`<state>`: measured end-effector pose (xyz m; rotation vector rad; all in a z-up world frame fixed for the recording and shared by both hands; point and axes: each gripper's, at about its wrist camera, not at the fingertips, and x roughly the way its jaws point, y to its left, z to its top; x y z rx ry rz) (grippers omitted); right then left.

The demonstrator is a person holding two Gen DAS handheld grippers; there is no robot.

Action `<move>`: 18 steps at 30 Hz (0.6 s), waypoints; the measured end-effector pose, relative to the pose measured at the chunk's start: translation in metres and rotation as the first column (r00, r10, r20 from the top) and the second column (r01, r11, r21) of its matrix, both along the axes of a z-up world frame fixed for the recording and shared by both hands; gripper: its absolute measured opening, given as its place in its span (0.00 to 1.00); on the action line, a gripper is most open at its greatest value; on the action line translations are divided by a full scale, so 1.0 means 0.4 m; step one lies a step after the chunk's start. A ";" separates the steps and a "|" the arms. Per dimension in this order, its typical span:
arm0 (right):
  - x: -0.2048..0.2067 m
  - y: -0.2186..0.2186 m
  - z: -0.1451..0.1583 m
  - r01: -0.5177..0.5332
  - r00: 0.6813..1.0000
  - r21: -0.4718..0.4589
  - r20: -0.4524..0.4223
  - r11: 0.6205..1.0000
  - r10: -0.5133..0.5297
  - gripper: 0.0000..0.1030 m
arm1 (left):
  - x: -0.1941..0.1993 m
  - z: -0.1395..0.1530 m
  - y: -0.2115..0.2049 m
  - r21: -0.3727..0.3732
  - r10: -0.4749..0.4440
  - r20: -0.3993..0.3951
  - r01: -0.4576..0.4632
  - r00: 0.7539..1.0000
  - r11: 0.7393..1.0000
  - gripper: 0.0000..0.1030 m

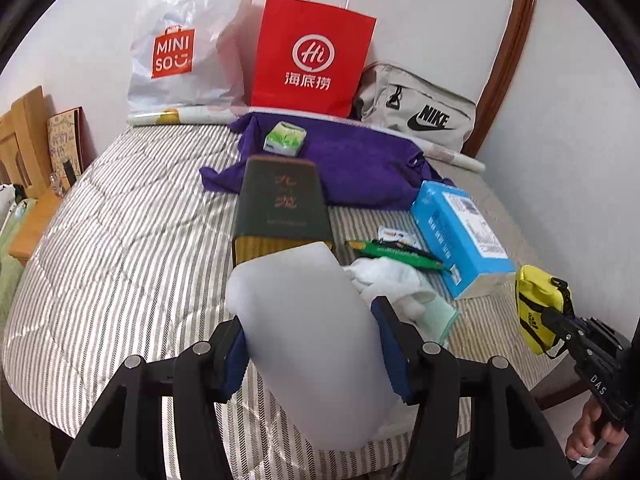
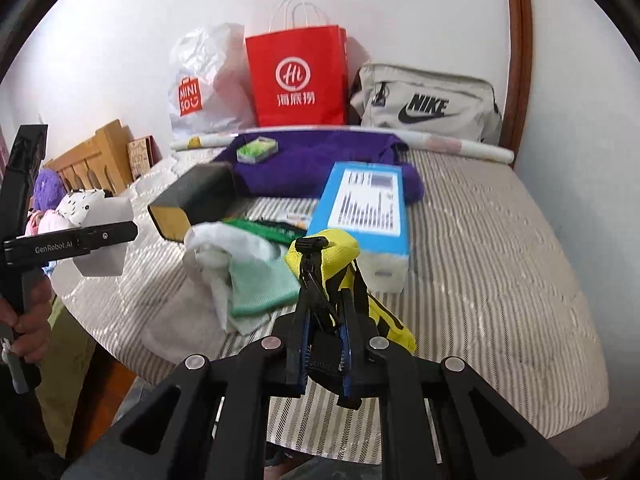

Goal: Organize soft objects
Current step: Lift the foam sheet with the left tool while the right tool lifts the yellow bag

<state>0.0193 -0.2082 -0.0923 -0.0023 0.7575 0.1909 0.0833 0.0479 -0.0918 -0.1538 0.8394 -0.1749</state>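
Two tools are mine: my left tool (image 1: 316, 344) is clamped on one white foam block (image 1: 308, 336), low in the middle of the left view, and my right tool (image 2: 322, 344) is pinched nearly together on the black strap of one yellow pouch (image 2: 340, 256), low centre of the right view, both held above the bed (image 1: 120, 240). Along the wall at the top stand three bags: one white plastic bag (image 1: 180, 48) reading "MINISO", one red paper bag (image 1: 312, 52) with "Hi" and Chinese characters, and one grey bag (image 1: 420, 112) marked "NIKE". Below them lie one purple cloth (image 1: 360, 156), one blue box (image 1: 460, 232) with a printed label too small to read, one dark box (image 1: 280, 204) with red characters, one white-and-mint towel (image 2: 248, 276), and one small green-and-white packet (image 1: 285, 138). "GenRobot.AI" shows on the left tool at the left edge of the right view.
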 end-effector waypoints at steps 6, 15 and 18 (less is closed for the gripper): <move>0.018 -0.008 0.062 0.003 0.999 -0.003 0.044 1.000 -0.003 0.12 | 0.024 0.036 -0.003 0.002 -0.005 0.008 0.005 1.000 1.000 0.53; 0.097 -0.027 0.113 -0.001 0.999 0.015 0.048 1.000 0.000 0.12 | 0.085 0.075 0.012 -0.013 0.005 0.001 -0.005 1.000 1.000 0.53; 0.135 -0.031 0.122 -0.007 0.999 0.021 0.045 1.000 0.006 0.12 | 0.120 0.079 0.015 -0.006 0.013 -0.008 -0.013 1.000 1.000 0.53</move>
